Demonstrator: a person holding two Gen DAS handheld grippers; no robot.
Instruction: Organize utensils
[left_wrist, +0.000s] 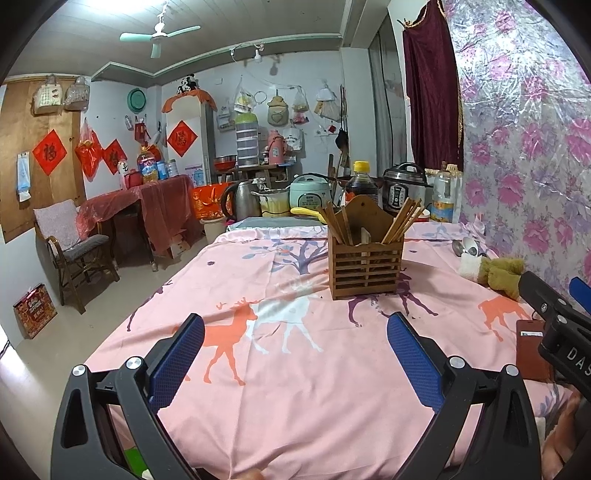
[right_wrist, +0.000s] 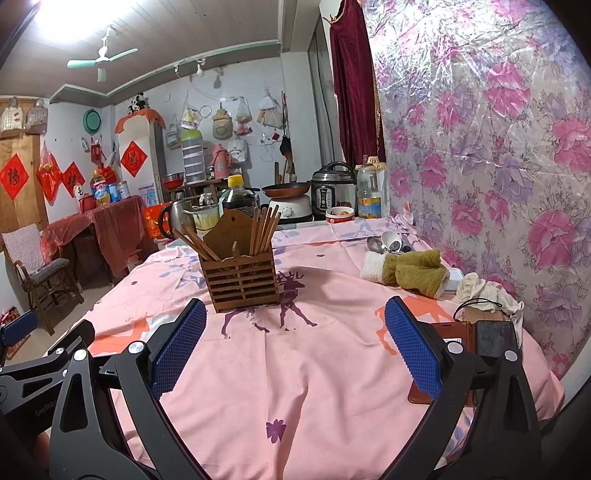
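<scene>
A slatted wooden utensil holder (left_wrist: 365, 266) (right_wrist: 240, 275) stands on the pink deer-print tablecloth (left_wrist: 288, 369) (right_wrist: 303, 369), with several wooden chopsticks (left_wrist: 400, 221) (right_wrist: 264, 230) upright in its two compartments. Metal and white spoons (right_wrist: 384, 243) (left_wrist: 467, 246) lie far right by the wall. My left gripper (left_wrist: 295, 354) is open and empty, well short of the holder. My right gripper (right_wrist: 295, 341) is open and empty, also short of the holder. The right gripper shows at the right edge of the left wrist view (left_wrist: 557, 314).
A green and white cloth (right_wrist: 410, 271) (left_wrist: 491, 269) lies right of the holder. A phone in a brown wallet case (right_wrist: 480, 343) (left_wrist: 530, 350) and a crumpled rag (right_wrist: 487, 291) lie near right. Soy sauce bottle (right_wrist: 238, 199), kettle (left_wrist: 242, 201) and rice cookers (right_wrist: 332, 192) stand at the table's far end.
</scene>
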